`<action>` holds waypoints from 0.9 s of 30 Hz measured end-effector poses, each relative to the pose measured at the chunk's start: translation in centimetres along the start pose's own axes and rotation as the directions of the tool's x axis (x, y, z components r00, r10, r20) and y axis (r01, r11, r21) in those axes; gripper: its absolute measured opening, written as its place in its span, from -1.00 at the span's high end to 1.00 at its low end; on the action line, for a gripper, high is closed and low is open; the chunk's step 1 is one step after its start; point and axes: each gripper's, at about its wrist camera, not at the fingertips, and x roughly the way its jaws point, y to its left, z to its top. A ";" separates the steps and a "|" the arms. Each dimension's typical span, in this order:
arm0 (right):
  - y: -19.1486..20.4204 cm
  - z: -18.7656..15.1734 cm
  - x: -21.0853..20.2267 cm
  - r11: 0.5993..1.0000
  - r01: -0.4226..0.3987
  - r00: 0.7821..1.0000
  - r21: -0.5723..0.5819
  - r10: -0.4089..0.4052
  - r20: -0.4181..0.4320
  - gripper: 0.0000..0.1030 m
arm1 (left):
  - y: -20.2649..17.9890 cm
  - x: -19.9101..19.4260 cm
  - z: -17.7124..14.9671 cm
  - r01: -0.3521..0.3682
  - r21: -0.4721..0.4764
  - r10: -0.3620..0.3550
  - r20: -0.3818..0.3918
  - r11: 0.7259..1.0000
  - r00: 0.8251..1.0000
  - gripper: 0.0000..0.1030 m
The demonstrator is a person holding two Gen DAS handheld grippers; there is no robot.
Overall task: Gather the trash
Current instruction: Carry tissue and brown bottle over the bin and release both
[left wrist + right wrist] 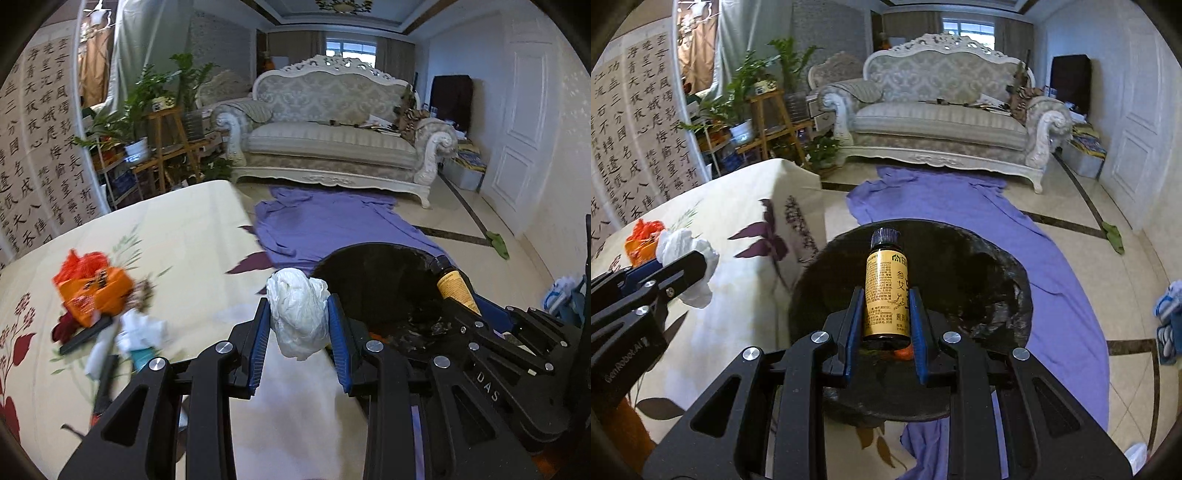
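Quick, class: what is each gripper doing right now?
Left gripper: closed on a crumpled white tissue.
Right gripper: closed on a small yellow-labelled bottle.

My left claw (299, 325) pinches a crumpled white wad (298, 314), tissue or thin plastic, I cannot tell which, between its blue pads (260, 347). At two o'clock the black bin's mouth (373, 280) gapes on the purple cloth (332, 221), and my right claw (465, 306) holds a yellow-labelled bottle (456, 286) over it. At nine o'clock blurred orange litter (92, 291) sits on the flowered tablecloth (177, 236).
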 end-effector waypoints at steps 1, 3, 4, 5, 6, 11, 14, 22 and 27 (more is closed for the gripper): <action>-0.2 0.0 0.2 1.000 0.002 1.000 0.004 -0.002 -0.001 0.55 | -0.3 0.4 0.1 0.001 0.006 -0.001 -0.002 1.000 1.000 0.38; -0.9 0.1 0.7 1.000 0.006 1.000 0.015 -0.006 -0.002 0.55 | -1.0 1.3 0.5 0.002 0.021 -0.002 -0.008 1.000 1.000 0.38; -1.2 0.2 1.0 1.000 0.008 1.000 0.021 -0.008 -0.003 0.55 | -1.2 1.6 0.6 0.002 0.025 -0.002 -0.010 1.000 1.000 0.38; -1.5 0.3 1.1 1.000 0.009 1.000 0.025 -0.009 -0.002 0.55 | -1.4 2.1 0.7 0.002 0.030 -0.001 -0.014 1.000 1.000 0.38; -1.8 0.3 1.3 0.999 0.010 1.000 0.030 -0.010 -0.002 0.55 | -1.7 2.4 0.9 0.003 0.034 -0.002 -0.017 0.999 1.000 0.38; -2.9 0.8 2.4 0.999 0.017 1.000 0.051 -0.017 -0.004 0.55 | -2.9 4.0 1.6 -0.001 0.055 0.002 -0.017 0.999 1.000 0.38; -3.4 1.0 2.8 0.998 0.021 1.000 0.061 -0.021 -0.002 0.55 | -3.3 4.8 1.9 0.000 0.063 0.001 -0.021 0.998 1.000 0.38; -4.8 1.4 3.6 0.996 0.041 0.999 0.085 -0.041 -0.002 0.51 | -3.2 5.9 2.0 -0.013 0.051 0.015 -0.036 0.999 0.999 -0.08; -5.0 1.3 3.7 0.994 0.053 0.999 0.098 -0.052 -0.008 0.49 | -3.1 5.9 2.0 -0.027 0.040 0.028 -0.027 0.999 0.999 -0.27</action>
